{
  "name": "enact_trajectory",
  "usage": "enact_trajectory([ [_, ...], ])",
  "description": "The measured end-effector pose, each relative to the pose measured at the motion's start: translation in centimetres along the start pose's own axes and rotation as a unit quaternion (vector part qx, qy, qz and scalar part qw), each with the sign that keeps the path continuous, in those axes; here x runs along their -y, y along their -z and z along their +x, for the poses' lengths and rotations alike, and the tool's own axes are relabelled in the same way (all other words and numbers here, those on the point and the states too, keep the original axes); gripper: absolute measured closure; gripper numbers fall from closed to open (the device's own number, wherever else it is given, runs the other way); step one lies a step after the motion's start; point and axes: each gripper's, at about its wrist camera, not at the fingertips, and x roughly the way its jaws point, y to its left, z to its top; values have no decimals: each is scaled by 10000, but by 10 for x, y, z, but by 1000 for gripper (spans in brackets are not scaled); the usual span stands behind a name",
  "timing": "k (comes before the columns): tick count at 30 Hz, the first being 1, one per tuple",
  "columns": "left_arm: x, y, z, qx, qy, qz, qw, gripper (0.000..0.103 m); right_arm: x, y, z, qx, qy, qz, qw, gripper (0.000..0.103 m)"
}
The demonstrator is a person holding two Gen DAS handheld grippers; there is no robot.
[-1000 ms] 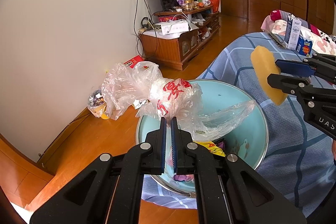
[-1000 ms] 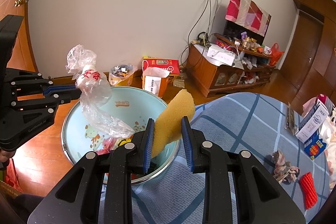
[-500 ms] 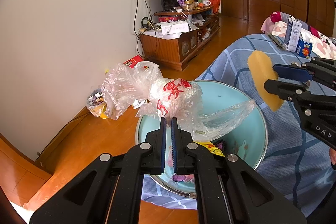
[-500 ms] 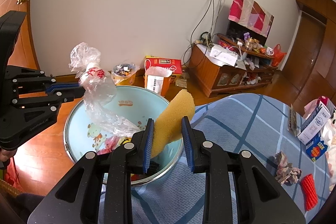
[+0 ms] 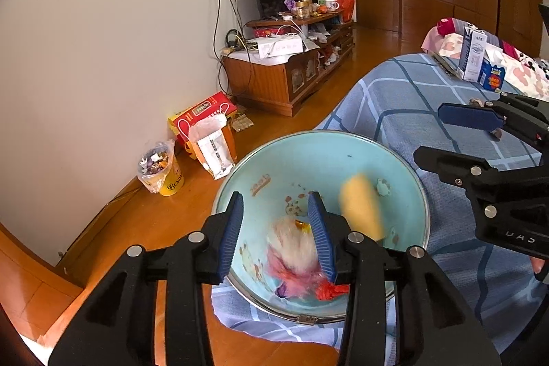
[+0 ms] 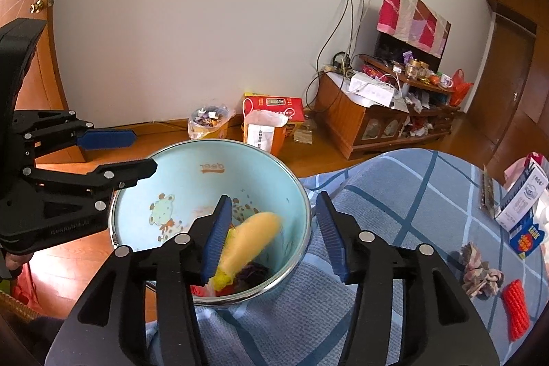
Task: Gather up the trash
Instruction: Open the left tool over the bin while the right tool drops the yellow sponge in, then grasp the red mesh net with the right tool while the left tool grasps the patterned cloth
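Both the left gripper (image 5: 276, 218) and right gripper (image 6: 271, 228) were opening, empty; the sponge (image 6: 250, 239) and plastic bag (image 5: 295, 246) fell, blurred, into the basin (image 5: 405, 167). Overhanging the bed (image 5: 394, 91) edge, it might tip.

Two close wrist views angled down from opposite sides onto one shared basin (image 5: 405, 167) (image 6: 295, 180).

1. The left gripper (image 5: 276, 230) jaws, previously clamped on the plastic bag (image 5: 295, 249), are opening; the bag is seen blurred inside the basin (image 5: 240, 175).
2. The right gripper (image 6: 274, 237) jaws are opening; the released yellow sponge (image 6: 252, 237) is seen blurred inside the basin.
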Motion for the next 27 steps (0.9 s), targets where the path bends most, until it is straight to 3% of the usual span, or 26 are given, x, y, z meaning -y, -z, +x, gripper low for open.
enact_trajectory([
  [8,13,3,8,-103,106,53,9999,52,11,11,-7,-47,148,127,9998,44],
  [15,49,1,18,-183,310,315,9989,49,54,37,-36,-109,624,385,9972,42],
  [17,65,-5,20,-151,371,421,9983,41,73,50,-49,-134,829,514,9951,42],
  [20,90,-16,24,-101,496,581,9970,41,117,71,-69,-224,1312,808,9878,41],
  [27,157,-49,44,-63,723,827,9939,40,226,130,-103,-713,2514,1510,9534,40],
])
